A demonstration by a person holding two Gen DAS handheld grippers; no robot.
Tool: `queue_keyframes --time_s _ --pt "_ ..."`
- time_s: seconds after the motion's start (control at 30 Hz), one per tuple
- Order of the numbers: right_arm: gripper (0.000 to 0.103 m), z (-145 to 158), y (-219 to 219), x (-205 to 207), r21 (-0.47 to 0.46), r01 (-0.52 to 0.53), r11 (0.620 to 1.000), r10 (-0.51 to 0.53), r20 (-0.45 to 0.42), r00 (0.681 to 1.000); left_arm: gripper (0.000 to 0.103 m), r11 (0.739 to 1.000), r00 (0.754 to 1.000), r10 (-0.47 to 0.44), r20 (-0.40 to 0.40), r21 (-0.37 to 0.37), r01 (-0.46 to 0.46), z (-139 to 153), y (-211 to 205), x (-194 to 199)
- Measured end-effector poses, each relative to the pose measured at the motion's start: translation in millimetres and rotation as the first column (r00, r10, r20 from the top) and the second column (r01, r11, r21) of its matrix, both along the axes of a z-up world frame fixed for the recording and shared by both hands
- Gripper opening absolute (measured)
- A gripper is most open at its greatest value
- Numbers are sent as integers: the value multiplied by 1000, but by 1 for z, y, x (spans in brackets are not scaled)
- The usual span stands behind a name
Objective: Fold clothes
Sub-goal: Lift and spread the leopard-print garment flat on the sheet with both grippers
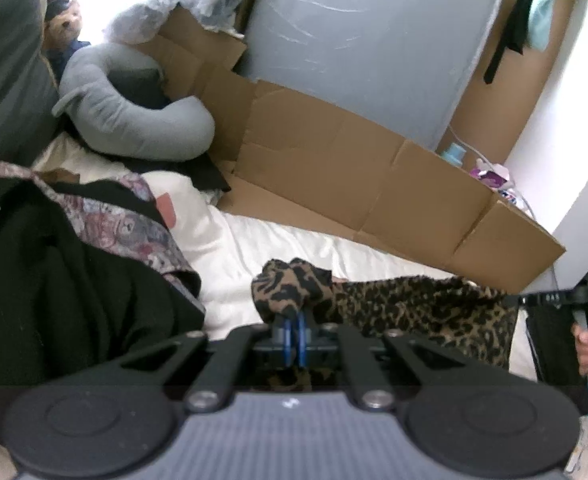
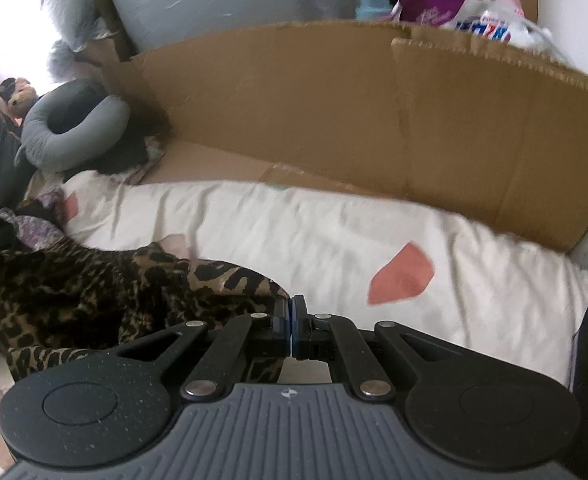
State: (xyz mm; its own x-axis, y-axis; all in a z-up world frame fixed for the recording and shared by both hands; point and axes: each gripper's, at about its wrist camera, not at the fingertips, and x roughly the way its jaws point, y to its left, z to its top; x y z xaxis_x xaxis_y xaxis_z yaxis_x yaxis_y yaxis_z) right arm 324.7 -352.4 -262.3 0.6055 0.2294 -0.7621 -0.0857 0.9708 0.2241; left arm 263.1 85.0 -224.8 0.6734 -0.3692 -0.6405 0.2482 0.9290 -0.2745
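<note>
A leopard-print garment [image 1: 413, 304] hangs stretched between my two grippers above a white bed sheet [image 1: 254, 248]. My left gripper [image 1: 294, 318] is shut on a bunched end of it, and cloth spills over the blue fingertips. In the right wrist view the same garment [image 2: 94, 288] trails off to the left, and my right gripper [image 2: 292, 304] is shut on its near corner. That right gripper also shows at the far right of the left wrist view, with a person's hand [image 1: 585, 344] on its handle.
Flattened cardboard [image 1: 333, 160] stands along the far side of the bed. A grey neck pillow [image 1: 134, 120] and a teddy bear [image 1: 68, 20] lie at the head end. A heap of black and patterned clothes [image 1: 54, 280] sits to the left. The sheet [image 2: 294, 224] has pink patches.
</note>
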Motion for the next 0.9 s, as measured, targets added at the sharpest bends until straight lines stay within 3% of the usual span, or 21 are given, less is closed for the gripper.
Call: queue_keyframes --time_s 0.13,0.23,0.33,0.37,0.43,0.5,0.53,0.63,0.9 --pt "0 1 -10 15 -18 25 1000 -25 15 1000 4 999 1000 21 -13 35 -20 -7 2 6" --pt "0 -6 -19 25 -14 63 998 -63 -3 998 6 997 997 36 -66 72 -31 -22 1 12" --pt "2 -17 -30 33 -15 119 993 -120 -38 992 18 994 994 45 -101 104 -35 -33 0 12" --pt "2 -21 -34 34 -17 137 990 -138 -51 989 27 993 994 54 -99 109 -43 -34 1 9" --pt "10 -23 -40 33 -15 153 988 -153 -64 986 38 992 992 74 -98 108 -63 -37 6 4" --pt "36 -22 -45 27 -2 169 986 -169 -68 983 40 992 989 100 -107 88 -90 -37 12 -2" --pt "40 -21 -45 23 7 169 986 -168 -64 984 41 991 987 113 -112 78 -104 -36 16 -5" --pt "44 -18 -38 11 42 152 988 -149 -66 987 50 985 980 162 -118 72 -154 -36 25 -15" --pt "45 -19 6 -18 107 54 993 -44 -91 995 51 985 973 169 -159 42 -164 -42 27 -41"
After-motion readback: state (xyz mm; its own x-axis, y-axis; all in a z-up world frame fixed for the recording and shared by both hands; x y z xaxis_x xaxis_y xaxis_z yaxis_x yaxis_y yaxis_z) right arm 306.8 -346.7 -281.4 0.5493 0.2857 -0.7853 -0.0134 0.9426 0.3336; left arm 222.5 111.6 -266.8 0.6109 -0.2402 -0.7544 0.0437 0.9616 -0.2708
